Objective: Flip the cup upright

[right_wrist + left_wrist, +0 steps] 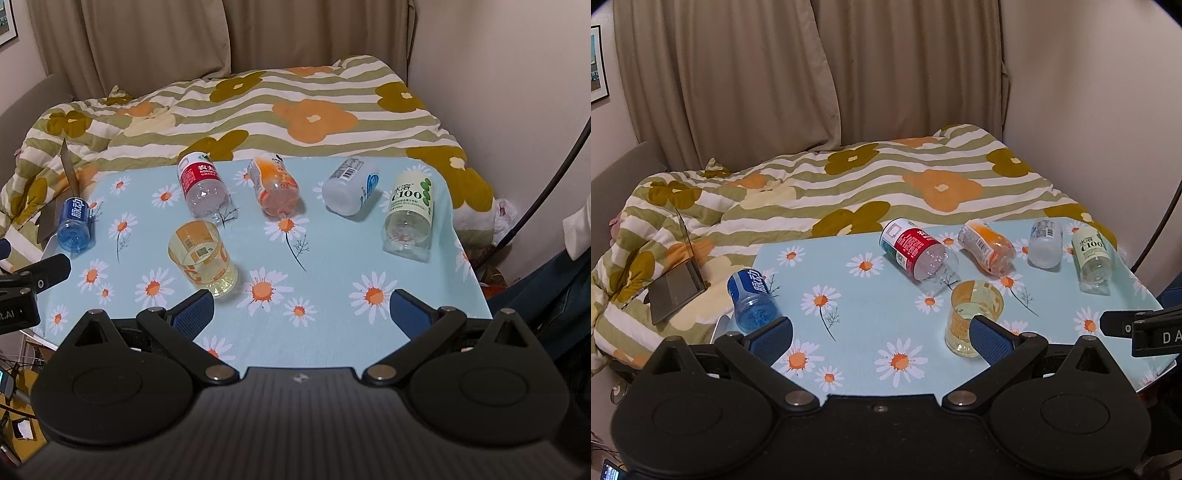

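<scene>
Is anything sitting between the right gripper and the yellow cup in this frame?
Nothing visible does. The yellow cup stands upright, mouth up, just ahead of the open right gripper, near its left finger, with only bare tablecloth between. The red-labelled bottle lies beyond the cup, not in the path.

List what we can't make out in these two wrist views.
- Yellow cup: lower right side hidden by the left gripper finger in the left wrist view.
- Blue cup: label text too small to read in the right wrist view.
- Laptop: screen edge-on, contents unseen, both views.
</scene>
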`<state>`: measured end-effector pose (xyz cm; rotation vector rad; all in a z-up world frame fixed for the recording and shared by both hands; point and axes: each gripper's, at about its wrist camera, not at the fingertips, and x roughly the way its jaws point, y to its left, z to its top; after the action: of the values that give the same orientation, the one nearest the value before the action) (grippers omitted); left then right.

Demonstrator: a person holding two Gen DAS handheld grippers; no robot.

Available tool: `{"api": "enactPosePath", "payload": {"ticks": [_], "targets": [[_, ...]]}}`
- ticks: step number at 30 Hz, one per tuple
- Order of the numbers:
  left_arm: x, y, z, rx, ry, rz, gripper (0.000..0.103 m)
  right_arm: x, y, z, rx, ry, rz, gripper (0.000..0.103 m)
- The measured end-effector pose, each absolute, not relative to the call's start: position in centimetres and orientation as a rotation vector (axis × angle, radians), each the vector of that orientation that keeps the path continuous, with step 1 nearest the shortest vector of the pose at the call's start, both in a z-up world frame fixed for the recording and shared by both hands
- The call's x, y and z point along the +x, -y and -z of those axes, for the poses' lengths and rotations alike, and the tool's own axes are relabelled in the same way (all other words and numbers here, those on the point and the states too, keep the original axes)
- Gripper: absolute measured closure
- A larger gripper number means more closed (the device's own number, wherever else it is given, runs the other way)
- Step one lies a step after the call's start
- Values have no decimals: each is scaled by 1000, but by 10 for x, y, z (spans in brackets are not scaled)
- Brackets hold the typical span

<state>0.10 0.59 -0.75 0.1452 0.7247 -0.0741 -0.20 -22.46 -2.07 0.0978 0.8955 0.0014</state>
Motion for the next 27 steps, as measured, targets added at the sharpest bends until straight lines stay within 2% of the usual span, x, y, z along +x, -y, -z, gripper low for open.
{"api": "enactPosePath", "payload": {"ticks": [27], "targets": [[5, -9, 10, 141, -728, 71, 0, 1, 224, 21, 95, -900, 4, 0]]}}
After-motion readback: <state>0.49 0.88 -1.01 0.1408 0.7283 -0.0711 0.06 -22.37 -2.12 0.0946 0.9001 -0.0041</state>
